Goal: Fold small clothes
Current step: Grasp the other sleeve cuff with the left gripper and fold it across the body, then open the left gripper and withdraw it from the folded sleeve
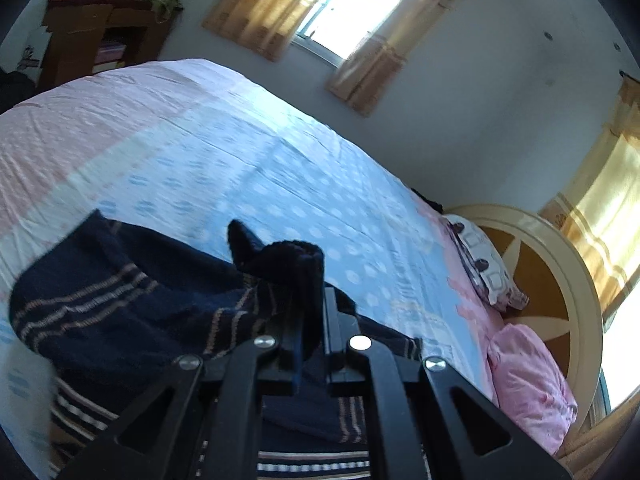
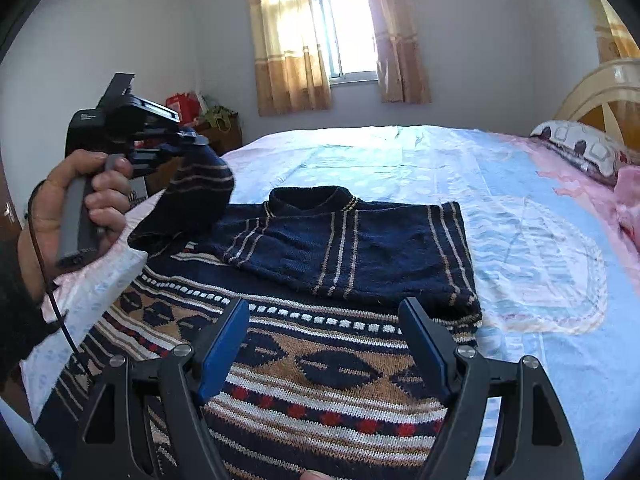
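I'm seeing the navy knitted sweater [image 2: 344,248] lying flat on the bed, its right sleeve [image 2: 448,248] folded across the chest, its left sleeve [image 2: 200,192] lifting off, its patterned tan-and-red hem nearest me.

Two low wrist views, shared sweater [image 2: 352,248]

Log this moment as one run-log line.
step: folding left sleeve | left gripper: shut on left sleeve, lifted | right gripper: open over sweater | right sleeve: already folded

Daylight glares through the window [image 2: 348,28]; fisheye edges darken, left view motion-blurred.
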Demonstrator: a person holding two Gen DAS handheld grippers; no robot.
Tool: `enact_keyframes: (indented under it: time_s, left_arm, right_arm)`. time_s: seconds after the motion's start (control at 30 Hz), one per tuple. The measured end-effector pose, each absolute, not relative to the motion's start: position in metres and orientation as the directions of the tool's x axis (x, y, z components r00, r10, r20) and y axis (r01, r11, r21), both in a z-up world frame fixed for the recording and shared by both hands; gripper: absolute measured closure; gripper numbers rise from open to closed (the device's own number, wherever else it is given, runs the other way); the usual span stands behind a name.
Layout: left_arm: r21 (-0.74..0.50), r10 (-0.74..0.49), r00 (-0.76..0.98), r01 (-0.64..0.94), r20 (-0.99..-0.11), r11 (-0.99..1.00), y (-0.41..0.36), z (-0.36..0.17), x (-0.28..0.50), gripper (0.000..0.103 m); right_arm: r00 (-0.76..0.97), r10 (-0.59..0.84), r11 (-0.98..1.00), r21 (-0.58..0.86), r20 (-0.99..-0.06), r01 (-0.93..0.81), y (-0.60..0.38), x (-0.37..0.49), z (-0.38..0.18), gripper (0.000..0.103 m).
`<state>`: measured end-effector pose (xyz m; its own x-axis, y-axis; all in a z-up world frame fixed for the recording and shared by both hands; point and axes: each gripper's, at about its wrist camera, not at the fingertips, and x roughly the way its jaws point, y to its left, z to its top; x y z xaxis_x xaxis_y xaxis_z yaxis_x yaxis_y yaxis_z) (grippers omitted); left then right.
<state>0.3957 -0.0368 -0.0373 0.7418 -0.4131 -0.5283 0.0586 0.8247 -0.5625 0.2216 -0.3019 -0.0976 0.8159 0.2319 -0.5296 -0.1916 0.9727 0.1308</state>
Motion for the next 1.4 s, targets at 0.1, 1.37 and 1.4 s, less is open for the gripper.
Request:
enact_keyframes:
  time_s: [0.1, 1.37, 1.4]
  left_arm:
    - [-0.548, -0.428, 0.729, 0.088, -0.533, 0.832, -0.064, -0.039, 0.395, 0.095]
    - [0.089, 0.159, 0.665, -0.138, -0.73, 0.986, 0.076, -0.145, 0.355, 0.018]
    - [0.07, 0.151, 0.659, -0.147, -0.737, 0.987, 0.08, -0.148, 0.359, 0.018]
  right_arm:
    - [0.814, 0.245, 0.969, 0.162, -0.527, -0.187, -0.308, 0.222, -0.102, 0.025]
    - [0.74, 0.302, 0.94, 0.318, -0.601, -0.125, -0.335, 0.245, -0.112, 0.025]
    - [0.72, 0.311, 0.938, 0.322, -0.62, -0.127, -0.331, 0.253, -0.109, 0.025]
